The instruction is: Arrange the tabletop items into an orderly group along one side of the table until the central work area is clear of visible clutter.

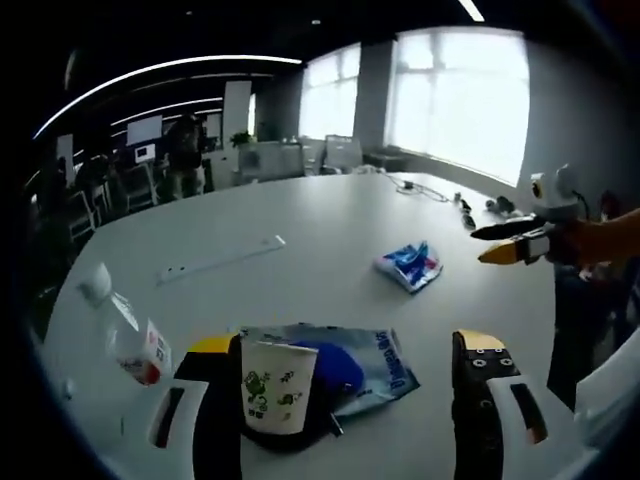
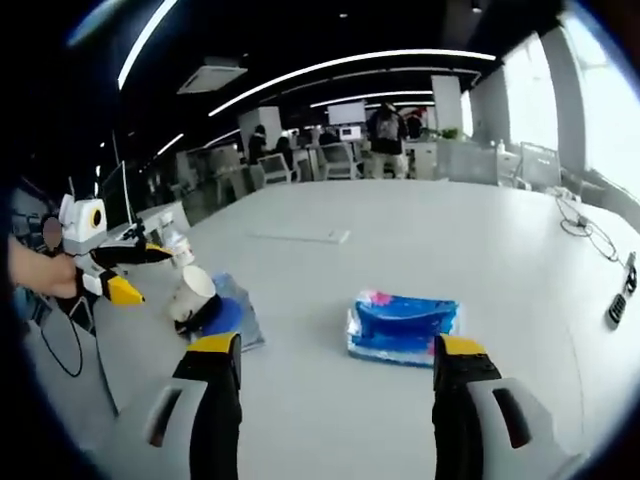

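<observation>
Left gripper view: white table in an open office with bright windows. Paper cup just inside the left jaw, on a blue pouch by the near edge; contents hidden. Bottle at the left edge, blue pack mid-table. Left gripper open.

Right gripper view: right gripper open, empty, pack just beyond.

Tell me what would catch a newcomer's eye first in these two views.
The paper cup stands out first, sitting on a bluish packet just ahead of the open left gripper in the left gripper view, with a plastic bottle tipped over beside it. In the right gripper view, a bright blue snack bag lies on the white table ahead of the open right gripper.
</observation>
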Available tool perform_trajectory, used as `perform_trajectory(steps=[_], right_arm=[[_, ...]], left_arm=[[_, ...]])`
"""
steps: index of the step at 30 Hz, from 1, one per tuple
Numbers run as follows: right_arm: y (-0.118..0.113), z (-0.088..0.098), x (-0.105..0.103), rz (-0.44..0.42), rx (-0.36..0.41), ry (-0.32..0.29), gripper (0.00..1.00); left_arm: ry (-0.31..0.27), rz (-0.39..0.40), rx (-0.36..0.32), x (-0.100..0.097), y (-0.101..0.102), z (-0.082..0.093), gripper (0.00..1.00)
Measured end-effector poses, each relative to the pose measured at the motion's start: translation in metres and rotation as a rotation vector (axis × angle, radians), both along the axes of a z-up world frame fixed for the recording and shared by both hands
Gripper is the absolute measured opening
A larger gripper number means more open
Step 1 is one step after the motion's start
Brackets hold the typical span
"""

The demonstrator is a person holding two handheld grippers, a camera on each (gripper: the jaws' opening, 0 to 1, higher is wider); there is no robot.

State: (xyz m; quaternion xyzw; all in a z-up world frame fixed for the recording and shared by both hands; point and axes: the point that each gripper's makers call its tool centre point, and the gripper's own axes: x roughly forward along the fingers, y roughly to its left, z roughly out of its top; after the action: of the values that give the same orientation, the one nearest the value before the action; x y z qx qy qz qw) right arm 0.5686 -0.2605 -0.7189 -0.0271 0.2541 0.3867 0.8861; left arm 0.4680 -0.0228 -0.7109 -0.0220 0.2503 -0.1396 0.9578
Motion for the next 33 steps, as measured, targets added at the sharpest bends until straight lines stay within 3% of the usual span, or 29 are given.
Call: perform_trajectory(steps=[15,33], right_arm=[[0.013,-0.013,-0.018,0.060,-0.040,0.018,0.80],[0.042,-0.015,-0.025,0.125,-0.047,0.020,0.80]], left_arm=[[0.017,0.062,-0.007,-0.026,0.041,-0.009,0.82],[0.017,0.083,-0.013,-0.027,0.055,-0.011,0.80]])
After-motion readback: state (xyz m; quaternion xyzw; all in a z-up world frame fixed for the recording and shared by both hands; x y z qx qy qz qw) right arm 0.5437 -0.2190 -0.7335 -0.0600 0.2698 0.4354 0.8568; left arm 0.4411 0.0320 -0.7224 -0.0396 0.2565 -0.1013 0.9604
